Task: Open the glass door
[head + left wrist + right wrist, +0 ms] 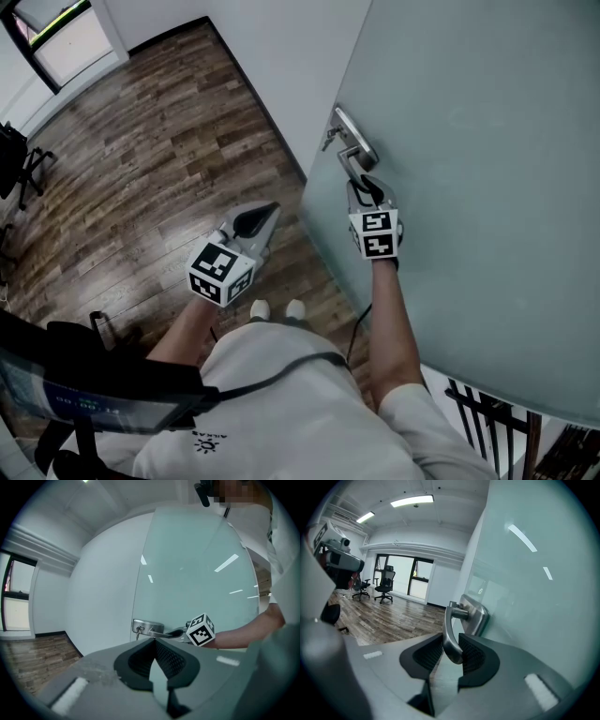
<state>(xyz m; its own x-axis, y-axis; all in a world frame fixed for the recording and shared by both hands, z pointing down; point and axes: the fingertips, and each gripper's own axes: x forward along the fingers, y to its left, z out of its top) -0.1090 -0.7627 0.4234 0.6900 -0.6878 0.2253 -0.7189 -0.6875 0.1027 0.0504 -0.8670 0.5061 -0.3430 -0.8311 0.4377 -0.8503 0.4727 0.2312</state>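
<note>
The frosted glass door (469, 141) fills the right side of the head view. Its metal lever handle (353, 155) sits near the door's left edge, with a key (328, 139) in the lock beside it. My right gripper (367, 190) is shut on the lever. In the right gripper view the lever's end (451, 634) hangs between the two black pads of my right gripper (452, 654). My left gripper (267, 217) hovers left of the door, apart from it, shut with nothing held. The left gripper view has the left gripper (153, 641) aimed toward the handle (154, 630) and the door (197, 573).
A white wall (272, 56) meets the door's left edge. Dark wood floor (141, 159) spreads to the left, with office chairs (384, 585) far back by the windows. A black railing (487, 412) stands at the lower right. The person's shoes (277, 308) are close to the door.
</note>
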